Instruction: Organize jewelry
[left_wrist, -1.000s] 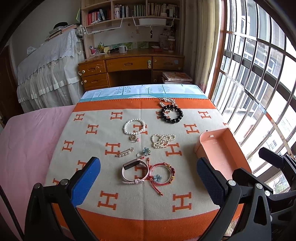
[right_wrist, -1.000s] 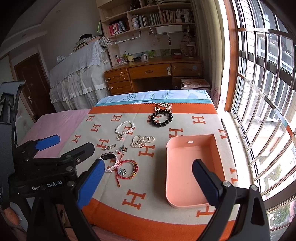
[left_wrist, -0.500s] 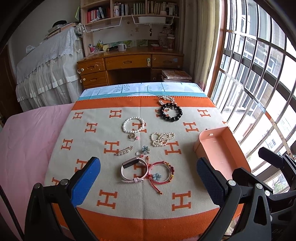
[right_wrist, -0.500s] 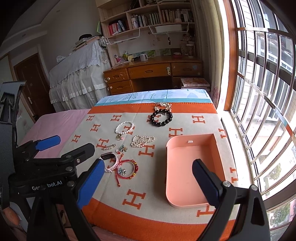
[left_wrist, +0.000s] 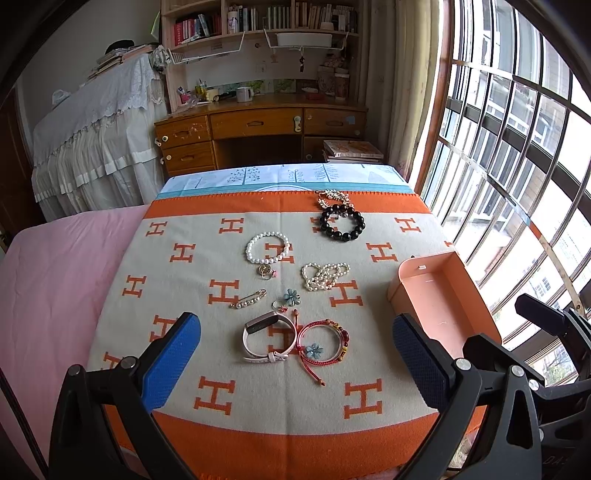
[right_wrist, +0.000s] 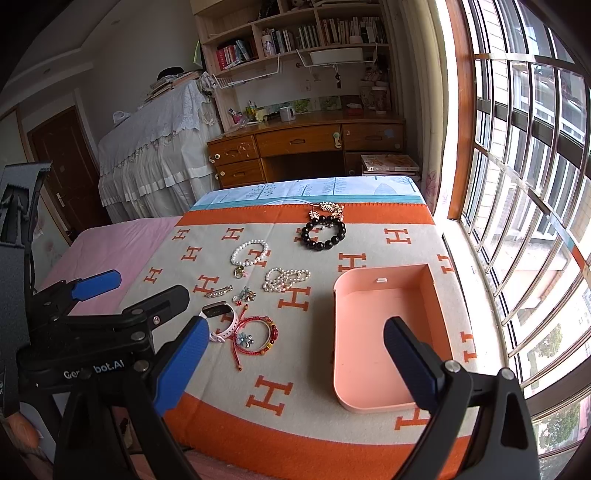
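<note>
Two grippers hang over the near edge of the bed, the left gripper (left_wrist: 295, 354) and the right gripper (right_wrist: 295, 354) both spread wide and empty, blue pads well apart. My guess is they are held back and high to take in the whole spread before picking a first piece.

Nearest the left one lie a pink watch (left_wrist: 269, 338) and a red cord bracelet (left_wrist: 323, 341), touching each other. Just beyond them are a small blue flower ring (left_wrist: 290, 298) and a pearl pin (left_wrist: 249, 299). Further on sit a heap of pearls (left_wrist: 325, 275) and a pearl bracelet (left_wrist: 267, 248) with a charm at its near side. At the far end a black bead bracelet (left_wrist: 341, 223) rests against a gold piece (left_wrist: 332, 197).

An open pink box (right_wrist: 384, 339) sits to the right, near the window side, empty and apart from the jewelry; likely everything is meant to go in there, and it falls under the right gripper.

All of it lies on an orange and cream blanket (left_wrist: 236, 402) with an H pattern, soft ground where thin chains may sink in. Beyond the bed stand a wooden desk (left_wrist: 258, 125), bookshelves above it, and a barred window (right_wrist: 524, 184) letting in daylight.
</note>
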